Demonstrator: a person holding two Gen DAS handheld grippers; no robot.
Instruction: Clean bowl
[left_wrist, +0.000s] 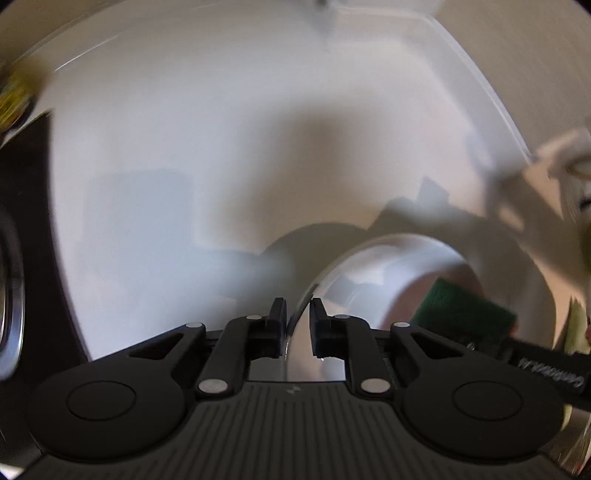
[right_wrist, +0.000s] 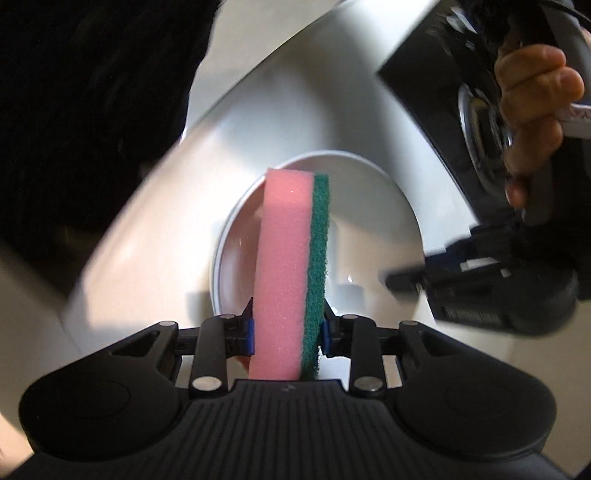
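Nearest, the right gripper (right_wrist: 287, 325) clamped the pink foam sponge with green scouring face (right_wrist: 291, 258) on edge, beyond it at twelve o'clock sat the round white ceramic bowl (right_wrist: 369, 221) in the white sink (right_wrist: 155, 229), while the left gripper (left_wrist: 298, 321) straddled the bowl's rim, pads slightly parted, not pressing.

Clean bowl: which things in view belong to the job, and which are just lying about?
Job:
- bowl, rim between the left gripper pads
- pink-and-green sponge, clamped in the right gripper
- white sink

Lying about:
- yellow item, blurred, at the sink's edge
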